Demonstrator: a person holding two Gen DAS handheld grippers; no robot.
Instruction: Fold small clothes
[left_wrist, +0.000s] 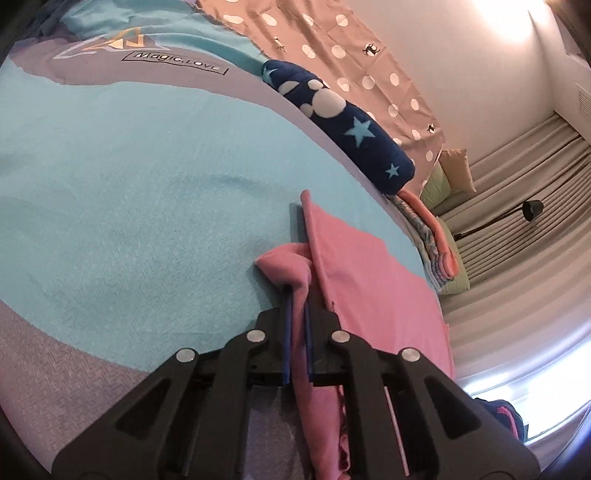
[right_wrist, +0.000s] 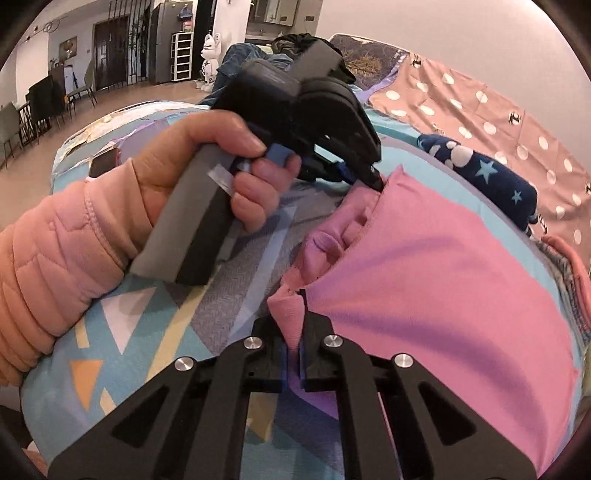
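Pink cotton garment (right_wrist: 424, 266) spread flat on turquoise patterned bedsheet (left_wrist: 129, 184). Left gripper (left_wrist: 297, 295) clamped narrow on bunched edge at 12 o'clock. Right gripper (right_wrist: 295, 332) pinching corner at 6 o'clock.

1. The garment (right_wrist: 424, 266) is showing plain pink.
2. The bed cover (left_wrist: 129, 192) is showing turquoise with grey bands; in the right wrist view it is carrying white, orange and cream triangles.
3. The rolled blanket (left_wrist: 354, 129) is showing navy with white dots and light blue stars.
4. The sheet (left_wrist: 354, 48) behind it is showing dusty pink with white polka dots.
5. The left tool (left_wrist: 297, 302) is showing black with blue pads.
6. The sleeve (right_wrist: 48, 266) is showing peach quilting.
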